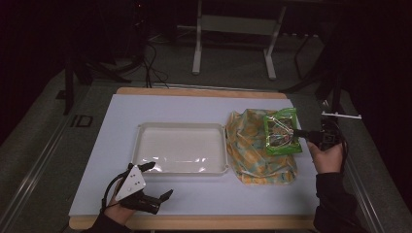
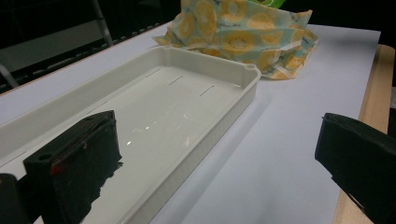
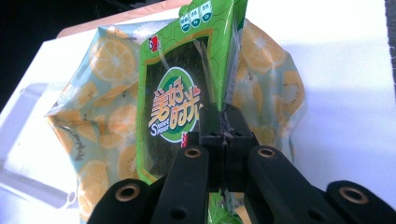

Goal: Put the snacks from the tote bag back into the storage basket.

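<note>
left gripper (image 1: 158,180) nearest the cam w/ jaws spread wide by the white tray (image 1: 141,145), holding nothing, right gripper (image 3: 223,133) pinching the green snack bag (image 3: 184,93) above the lemon-print bag (image 1: 252,155), so pickup looks done, tray unfilled, both bags left to load

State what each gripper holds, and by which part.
Right gripper: green snack packet, pinched at its side edge. Left gripper: nothing, jaws open beside the white tray.

Black jaws; brass-ringed screw holes; dark sleeves.
</note>
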Demonstrator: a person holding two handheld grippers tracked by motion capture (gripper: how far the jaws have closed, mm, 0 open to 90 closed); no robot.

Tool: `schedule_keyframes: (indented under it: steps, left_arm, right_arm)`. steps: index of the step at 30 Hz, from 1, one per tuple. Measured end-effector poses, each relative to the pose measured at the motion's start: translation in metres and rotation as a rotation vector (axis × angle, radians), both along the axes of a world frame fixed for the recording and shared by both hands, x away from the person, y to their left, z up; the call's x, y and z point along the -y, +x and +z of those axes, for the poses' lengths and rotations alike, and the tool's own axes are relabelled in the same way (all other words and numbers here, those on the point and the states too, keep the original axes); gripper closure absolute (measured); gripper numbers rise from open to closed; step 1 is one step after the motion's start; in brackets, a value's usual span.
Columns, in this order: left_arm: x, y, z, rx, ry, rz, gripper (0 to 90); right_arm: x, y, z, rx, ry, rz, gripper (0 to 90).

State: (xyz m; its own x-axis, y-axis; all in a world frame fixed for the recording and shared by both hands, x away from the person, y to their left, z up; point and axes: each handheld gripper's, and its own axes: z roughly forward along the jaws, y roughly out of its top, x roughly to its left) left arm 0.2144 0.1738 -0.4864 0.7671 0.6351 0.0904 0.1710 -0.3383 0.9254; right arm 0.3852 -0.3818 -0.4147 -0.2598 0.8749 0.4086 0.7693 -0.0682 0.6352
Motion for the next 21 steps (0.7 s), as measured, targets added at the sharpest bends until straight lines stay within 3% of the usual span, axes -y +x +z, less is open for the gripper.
schedule_keyframes:
  steps: [7,21]
  left_arm:
    - [0.000,0.000,0.000,0.000,0.001,0.000,0.4]
    - [0.001,0.000,0.000,0.002,0.006,0.000,0.4]
  right_arm:
    - [0.006,-0.007,0.010,0.023,0.016,-0.015,89.0]
    - [0.004,-0.011,0.036,0.057,0.034,0.005,89.0]
